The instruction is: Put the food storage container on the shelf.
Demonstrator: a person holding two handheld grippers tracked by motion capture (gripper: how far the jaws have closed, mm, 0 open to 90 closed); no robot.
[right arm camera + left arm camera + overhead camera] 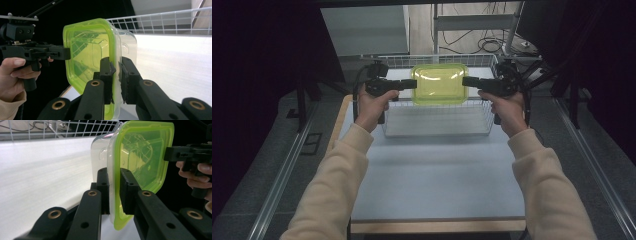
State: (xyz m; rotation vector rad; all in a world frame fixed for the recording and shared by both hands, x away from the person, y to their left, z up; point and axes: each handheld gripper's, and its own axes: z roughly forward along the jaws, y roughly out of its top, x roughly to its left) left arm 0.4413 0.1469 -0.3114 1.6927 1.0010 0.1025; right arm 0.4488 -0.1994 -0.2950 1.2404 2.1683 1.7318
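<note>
High view: my left claw [411, 84] at 9 o'clock & right claw [467, 81] at 3 pinch 1 lidded container [440, 84], level above 1 wire basket [437, 120] on tabletop [437, 175], prob. for balance; left gripper view: jaws clamped on lid rim; right gripper view: same.

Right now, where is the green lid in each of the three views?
High view: the green lid is top centre, held over the wire basket between both grippers.
Left gripper view: the lid is right of centre, on edge, its rim in the left gripper.
Right gripper view: the lid is left of centre, its rim in the right gripper.
Shared landmark: the basket's white wire mesh.
</note>
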